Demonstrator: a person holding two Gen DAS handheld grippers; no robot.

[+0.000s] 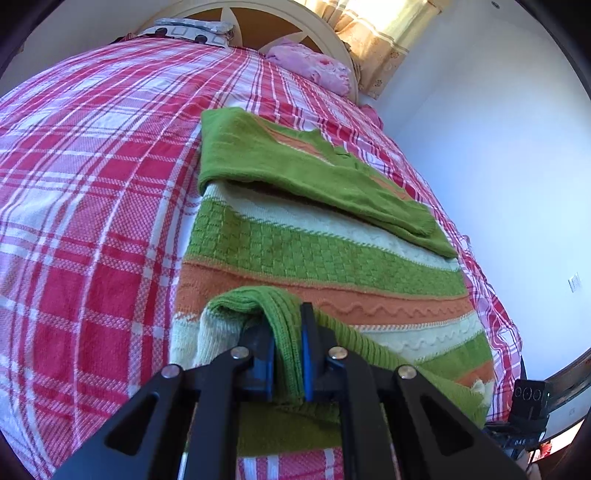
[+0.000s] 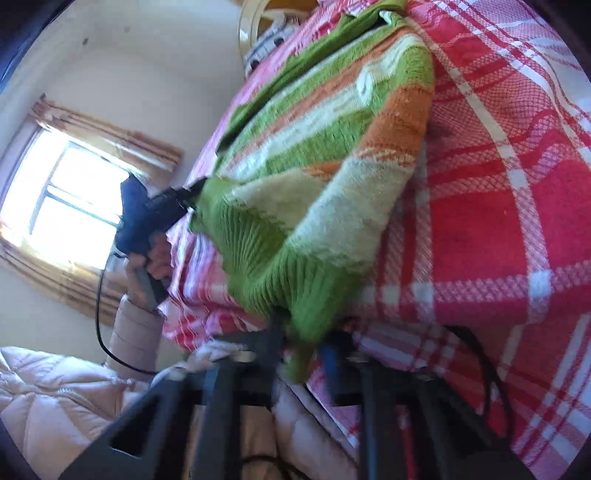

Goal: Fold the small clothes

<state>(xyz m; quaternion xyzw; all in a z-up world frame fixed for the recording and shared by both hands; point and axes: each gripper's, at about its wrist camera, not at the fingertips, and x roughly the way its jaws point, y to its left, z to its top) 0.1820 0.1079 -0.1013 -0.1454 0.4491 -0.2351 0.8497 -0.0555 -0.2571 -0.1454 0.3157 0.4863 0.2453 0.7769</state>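
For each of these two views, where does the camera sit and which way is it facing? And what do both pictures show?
Left wrist: on the left gripper, low at the sweater's hem, facing up the bed toward the headboard; only its own fingers show.
Right wrist: on the right gripper, tilted and blurred, facing across the bed toward the window; the person's hand shows.
Shared: the sweater, the bed, the left gripper.

The little sweater (image 1: 317,254) has green, orange and cream stripes. It lies spread out ahead of the jaws, with one green sleeve (image 1: 303,173) folded across its far part. Its green ribbed bottom edge (image 1: 284,332) is bunched up between the jaws.
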